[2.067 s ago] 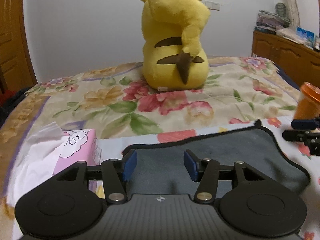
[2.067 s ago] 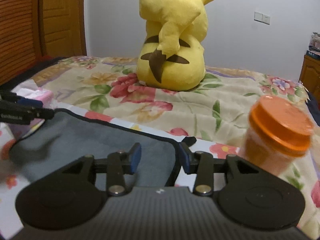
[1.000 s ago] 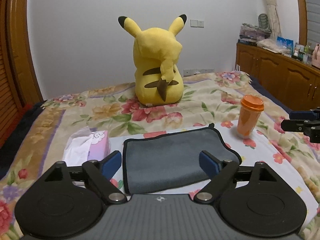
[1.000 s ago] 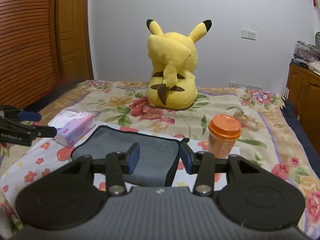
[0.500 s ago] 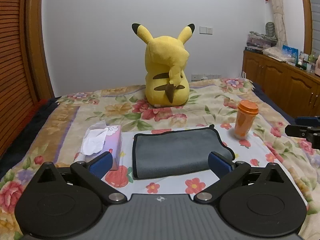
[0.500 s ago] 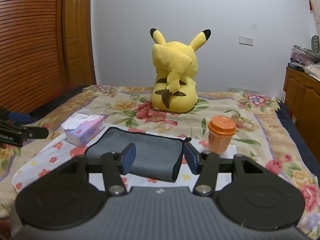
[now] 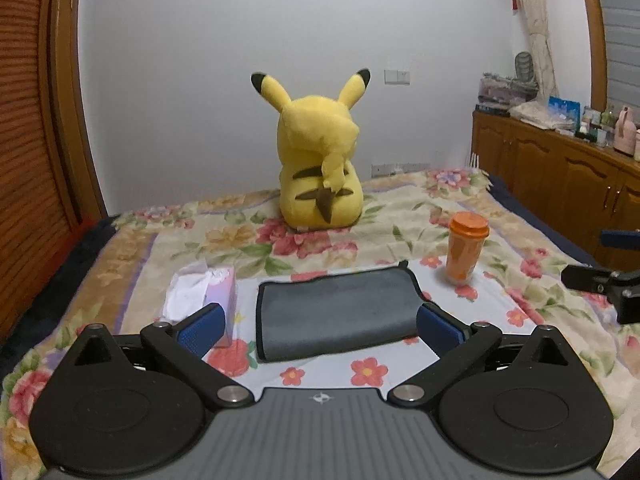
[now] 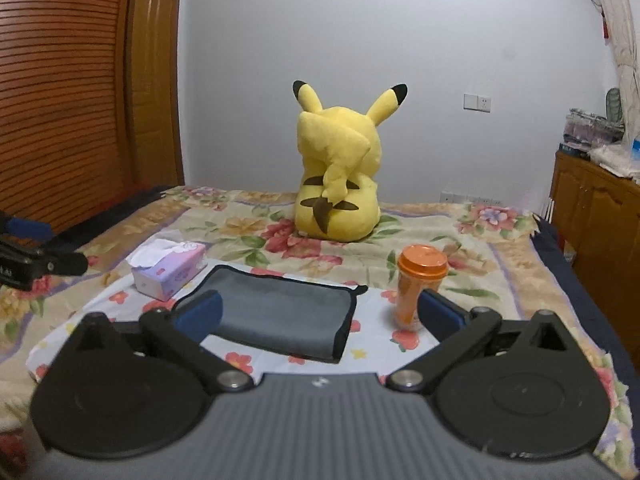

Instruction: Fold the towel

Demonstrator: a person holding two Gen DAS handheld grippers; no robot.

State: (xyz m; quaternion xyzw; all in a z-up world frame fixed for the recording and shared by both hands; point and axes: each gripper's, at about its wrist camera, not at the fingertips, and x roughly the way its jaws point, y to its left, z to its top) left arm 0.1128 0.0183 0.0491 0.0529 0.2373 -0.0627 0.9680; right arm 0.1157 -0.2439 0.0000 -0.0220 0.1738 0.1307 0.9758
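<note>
A grey towel (image 7: pixel 336 312) with a black edge lies folded into a flat rectangle on the floral bedspread; it also shows in the right wrist view (image 8: pixel 276 318). My left gripper (image 7: pixel 320 328) is open and empty, held back from the towel and above the bed. My right gripper (image 8: pixel 318 312) is open and empty too, also back from the towel. Each gripper shows at the edge of the other's view, the right one (image 7: pixel 600 280) and the left one (image 8: pixel 36 264).
A pink tissue box (image 7: pixel 204 296) sits left of the towel. An orange lidded cup (image 7: pixel 466 248) stands to its right. A yellow plush toy (image 7: pixel 320 176) sits behind. Wooden cabinets (image 7: pixel 560 184) stand on the right, a wooden door (image 8: pixel 80 92) on the left.
Both grippers let go of the towel and pulled back and up from it. Both sets of jaws opened wide, the right one last. The towel lies still.
</note>
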